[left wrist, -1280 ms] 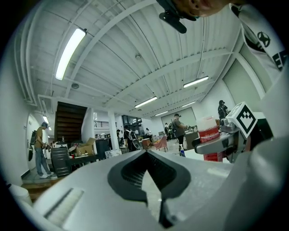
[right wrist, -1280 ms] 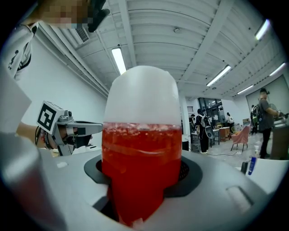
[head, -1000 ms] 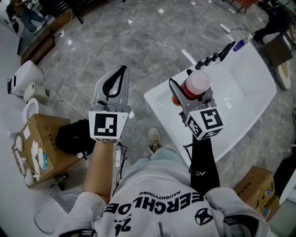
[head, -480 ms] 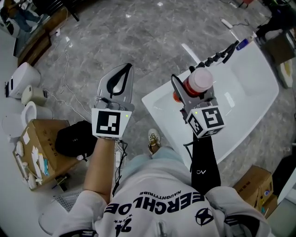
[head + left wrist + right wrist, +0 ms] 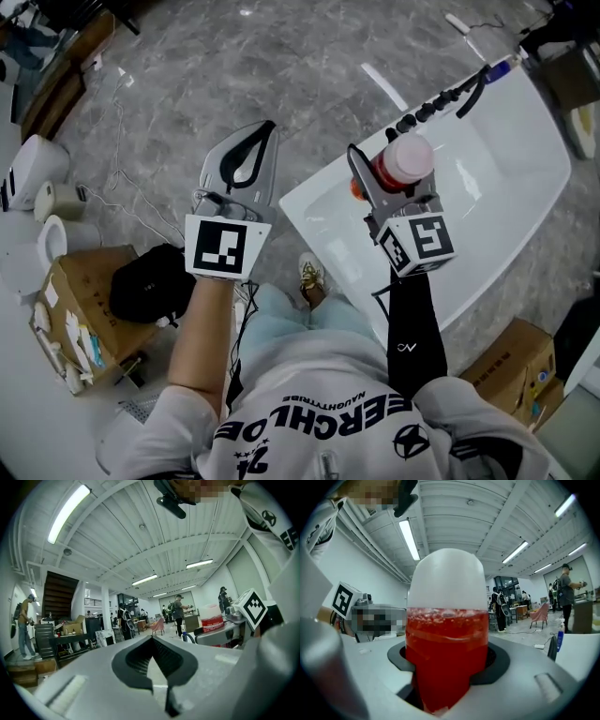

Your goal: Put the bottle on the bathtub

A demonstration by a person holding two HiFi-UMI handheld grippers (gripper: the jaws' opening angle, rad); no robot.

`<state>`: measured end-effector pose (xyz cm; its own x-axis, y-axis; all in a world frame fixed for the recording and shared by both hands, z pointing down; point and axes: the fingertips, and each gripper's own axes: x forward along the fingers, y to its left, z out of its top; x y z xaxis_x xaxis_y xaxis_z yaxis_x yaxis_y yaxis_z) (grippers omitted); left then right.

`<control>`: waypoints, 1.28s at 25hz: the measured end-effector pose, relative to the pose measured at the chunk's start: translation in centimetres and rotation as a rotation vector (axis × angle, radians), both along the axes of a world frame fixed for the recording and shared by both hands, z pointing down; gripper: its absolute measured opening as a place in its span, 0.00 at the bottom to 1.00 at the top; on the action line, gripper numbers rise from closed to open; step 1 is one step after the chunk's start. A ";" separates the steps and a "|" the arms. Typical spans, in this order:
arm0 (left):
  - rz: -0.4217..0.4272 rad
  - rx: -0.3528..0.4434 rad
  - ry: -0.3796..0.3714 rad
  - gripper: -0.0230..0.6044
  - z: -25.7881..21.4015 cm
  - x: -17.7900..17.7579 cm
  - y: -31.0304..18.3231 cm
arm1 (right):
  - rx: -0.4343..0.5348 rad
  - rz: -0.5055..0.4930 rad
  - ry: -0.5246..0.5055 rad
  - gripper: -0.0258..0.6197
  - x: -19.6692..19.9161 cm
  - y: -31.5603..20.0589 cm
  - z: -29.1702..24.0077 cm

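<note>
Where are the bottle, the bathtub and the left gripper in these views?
bottle (image 5: pixel 405 159): head view, on its white cap.
bathtub (image 5: pixel 502 173): head view, on the bare white inside of the tub.
left gripper (image 5: pixel 266 131): head view, at the tips of its closed jaws.

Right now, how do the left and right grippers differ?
The left gripper is shut and empty; the right gripper clamps a red bottle. The left hangs over the floor, the right over the bathtub. Both carry a marker cube.
</note>
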<state>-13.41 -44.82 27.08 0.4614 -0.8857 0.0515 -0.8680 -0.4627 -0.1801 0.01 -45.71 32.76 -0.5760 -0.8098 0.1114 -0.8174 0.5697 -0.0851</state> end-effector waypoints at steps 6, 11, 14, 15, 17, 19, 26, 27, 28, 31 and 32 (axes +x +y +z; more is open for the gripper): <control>0.052 -0.014 0.000 0.04 3.3 0.4 -1.3 | 0.015 0.031 -0.025 0.51 0.1 -0.9 2.5; 0.097 -0.042 0.045 0.04 7.5 0.5 -2.2 | 0.014 0.024 -0.026 0.51 -1.3 -1.6 5.1; 0.129 -0.063 0.017 0.04 10.5 1.0 -2.7 | 0.007 0.007 -0.036 0.51 -2.0 -1.8 7.0; 0.135 -0.069 0.008 0.04 11.5 1.1 -2.9 | 0.003 0.003 -0.039 0.51 -2.1 -1.9 7.7; 0.146 -0.077 0.008 0.04 13.4 1.1 -3.2 | -0.006 0.001 -0.040 0.50 -2.4 -2.2 9.3; 0.163 -0.086 0.023 0.04 15.0 1.0 -3.3 | -0.008 -0.003 -0.032 0.50 -2.7 -2.5 10.8; 0.192 -0.124 0.004 0.04 20.0 1.1 -3.6 | 0.055 -0.085 0.000 0.50 -3.7 -3.0 14.2; 0.193 -0.133 0.011 0.04 20.7 1.2 -3.6 | 0.061 -0.092 0.016 0.50 -3.8 -3.0 14.9; 0.192 -0.142 0.016 0.04 21.4 1.2 -3.5 | 0.061 -0.098 0.031 0.50 -3.9 -3.0 15.7; 0.186 -0.168 0.017 0.04 23.6 1.1 -3.6 | 0.038 -0.104 0.045 0.50 -4.0 -3.0 18.1; 0.184 -0.176 0.019 0.04 24.3 1.1 -3.7 | 0.029 -0.100 0.044 0.50 -4.0 -3.1 18.9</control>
<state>-12.30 -48.49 51.40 0.6164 -0.7650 0.1868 -0.7689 -0.6359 -0.0672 -3.99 -48.80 51.69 -0.6492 -0.7517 0.1162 -0.7589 0.6504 -0.0327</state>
